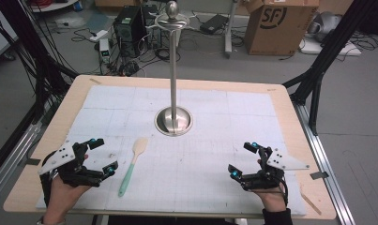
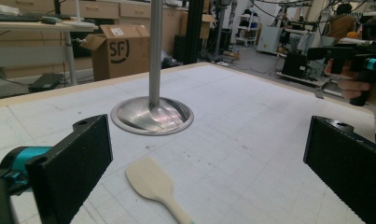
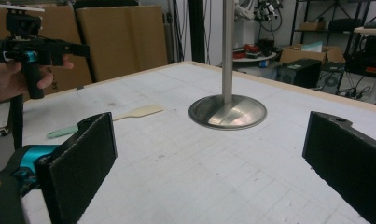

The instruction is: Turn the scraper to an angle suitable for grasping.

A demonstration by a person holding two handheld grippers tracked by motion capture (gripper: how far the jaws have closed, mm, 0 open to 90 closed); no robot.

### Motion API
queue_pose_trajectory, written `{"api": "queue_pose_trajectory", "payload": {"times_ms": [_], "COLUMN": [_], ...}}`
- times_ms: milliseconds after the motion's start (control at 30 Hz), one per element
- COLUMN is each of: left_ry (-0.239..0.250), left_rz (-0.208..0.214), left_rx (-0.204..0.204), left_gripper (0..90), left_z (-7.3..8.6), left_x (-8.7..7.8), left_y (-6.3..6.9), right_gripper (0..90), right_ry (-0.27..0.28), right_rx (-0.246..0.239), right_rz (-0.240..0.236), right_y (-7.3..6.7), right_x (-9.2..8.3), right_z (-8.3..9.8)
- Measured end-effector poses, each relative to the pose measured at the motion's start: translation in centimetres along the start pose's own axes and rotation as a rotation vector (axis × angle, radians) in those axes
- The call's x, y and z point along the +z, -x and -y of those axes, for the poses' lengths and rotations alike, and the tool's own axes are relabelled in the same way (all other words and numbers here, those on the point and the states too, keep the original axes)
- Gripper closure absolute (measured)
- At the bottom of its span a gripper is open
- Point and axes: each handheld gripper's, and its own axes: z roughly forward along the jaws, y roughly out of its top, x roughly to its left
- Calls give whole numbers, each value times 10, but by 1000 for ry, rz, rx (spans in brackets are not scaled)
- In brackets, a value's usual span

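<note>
Left gripper (image 1: pixel 102 156): held above the bench's near-left corner, jaws spread wide and holding nothing; angled inward, apparently so the spatula lies ahead of its opening.

Right gripper (image 1: pixel 243 159): held above the near-right corner, jaws likewise wide apart and empty, well apart from any item; judged to be standing by.

Spatula (image 1: pixel 132 163): lies flat on the white gridded mat (image 1: pixel 210 154), just beside the left gripper on its inner side, toward the near edge and left of centre. Pale cream blade, flat and paddle-shaped with rounded corners, pointing toward the far edge; slim mint-green handle pointing toward the near edge. In the left gripper view the blade (image 2: pixel 150 181) sits between the two jaws, low in the picture; untouched. The handle end lies nearer the person, which would suit a pickup by the handle.

Metal stand (image 1: pixel 173 70): upright polished pole on a round dished base (image 1: pixel 173 121), set at the bench's centre, beyond the spatula and apart from it; a cross-piece and ball at the top. Probably a hanging post for the utensil, placed centrally within reach of either hand.
</note>
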Motion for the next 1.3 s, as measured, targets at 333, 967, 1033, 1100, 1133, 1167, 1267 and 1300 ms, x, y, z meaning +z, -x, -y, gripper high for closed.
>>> {"api": "queue_pose_trajectory", "payload": {"times_ms": [333,967,1033,1100,1133,1167,1267,1300], "left_ry": [-5,-180,-225,-269,-300,-300,-340,-350], "left_rz": [0,-103,-112,-124,-126,-126,-124,-124], "left_rx": [-3,-42,-32,-21,-21,-21,-21,-20], "left_gripper": [23,896,896,896,896,896,896,896], "left_z": [2,16,19,22,25,25,29,30], "left_x": [2,16,20,24,28,28,34,36], "left_y": [1,-7,-8,-8,-8,-8,-8,-8], "right_gripper": [17,17,17,17,17,17,17,17], "right_ry": [-5,-27,-33,-34,-36,-37,-40,-41], "right_rx": [-2,0,-3,-3,0,3,2,2], "right_rz": [-6,-6,-8,-8,-10,-8,-8,-9], "right_y": [0,0,0,0,0,0,0,-1], "right_x": [1,-6,-6,-6,-6,-6,-6,-6], "right_z": [0,5,6,7,7,7,7,8]}}
